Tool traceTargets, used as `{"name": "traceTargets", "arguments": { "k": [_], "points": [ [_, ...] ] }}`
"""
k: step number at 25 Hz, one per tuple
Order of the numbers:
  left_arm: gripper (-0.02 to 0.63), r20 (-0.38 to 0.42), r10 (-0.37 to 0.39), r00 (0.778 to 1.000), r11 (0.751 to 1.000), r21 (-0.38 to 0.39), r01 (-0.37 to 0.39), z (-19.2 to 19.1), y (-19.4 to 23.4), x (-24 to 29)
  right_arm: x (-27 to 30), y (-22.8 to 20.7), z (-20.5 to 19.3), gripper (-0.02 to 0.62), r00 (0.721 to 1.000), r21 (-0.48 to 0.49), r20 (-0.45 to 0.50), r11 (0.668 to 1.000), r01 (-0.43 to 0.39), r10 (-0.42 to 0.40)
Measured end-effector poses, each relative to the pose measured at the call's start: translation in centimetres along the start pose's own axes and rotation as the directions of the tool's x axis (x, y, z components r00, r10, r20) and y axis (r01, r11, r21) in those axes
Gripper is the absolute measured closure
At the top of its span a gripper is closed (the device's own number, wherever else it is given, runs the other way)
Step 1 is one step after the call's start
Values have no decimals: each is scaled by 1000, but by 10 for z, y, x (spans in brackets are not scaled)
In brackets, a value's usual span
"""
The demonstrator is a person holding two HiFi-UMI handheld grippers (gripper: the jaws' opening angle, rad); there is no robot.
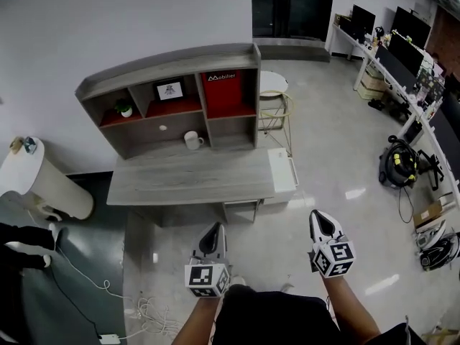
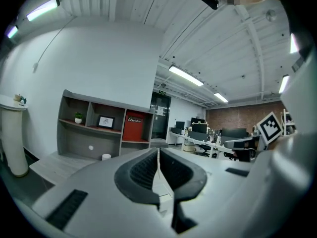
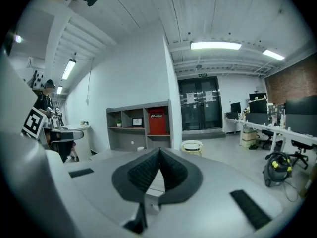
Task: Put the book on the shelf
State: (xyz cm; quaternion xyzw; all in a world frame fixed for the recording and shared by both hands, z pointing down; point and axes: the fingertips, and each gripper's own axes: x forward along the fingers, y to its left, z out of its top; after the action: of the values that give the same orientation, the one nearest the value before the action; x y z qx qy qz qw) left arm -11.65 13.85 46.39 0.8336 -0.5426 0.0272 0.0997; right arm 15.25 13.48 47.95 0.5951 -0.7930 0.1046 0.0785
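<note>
Looking along the left gripper [image 2: 158,155], how did its claw stand? asked Ana.

Pressed together, said Ben, the ribbed pads meeting with nothing between them. The right gripper [image 3: 159,155] matched it: jaws closed on nothing.

And where were the 2 of them? asked Ana.

Side by side over the bare floor [image 1: 345,157], said Ben, well short of the grey desk [image 1: 187,182]. In the head view the left gripper [image 1: 215,228] and the right gripper [image 1: 318,218] both pointed toward it.

What about the shelf? asked Ana.

The shelf [image 1: 172,63] stood on the back of the desk against the white wall, said Ben. Its top row had 3 compartments. A small potted plant [image 1: 126,109] sat in the left 1 and a framed picture [image 1: 169,90] in the middle 1. A white mug [image 1: 192,141] stood on the desk at the shelf's foot, and a white drawer unit [image 1: 282,169] stood against the desk's right end.

And the book? asked Ana.

I could not tell for certain, said Ben. A red item [image 1: 231,92] with white "Mobilier" lettering stood upright in the right compartment. Whether that was the book, no view showed.
</note>
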Motion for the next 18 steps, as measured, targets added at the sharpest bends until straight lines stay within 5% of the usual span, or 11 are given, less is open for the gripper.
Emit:
{"name": "traceTargets", "arguments": {
  "k": [7,18],
  "points": [
    [588,-6,51,999,998,-33,-52,-17,-79,-12,-46,-53,-28,597,998,23,-38,999,-44,45],
    [588,15,177,984,984,-21,-177,-35,-120,-31,-52,-77,-36,597,985,-30,-33,985,-171,170]
  ]
}}
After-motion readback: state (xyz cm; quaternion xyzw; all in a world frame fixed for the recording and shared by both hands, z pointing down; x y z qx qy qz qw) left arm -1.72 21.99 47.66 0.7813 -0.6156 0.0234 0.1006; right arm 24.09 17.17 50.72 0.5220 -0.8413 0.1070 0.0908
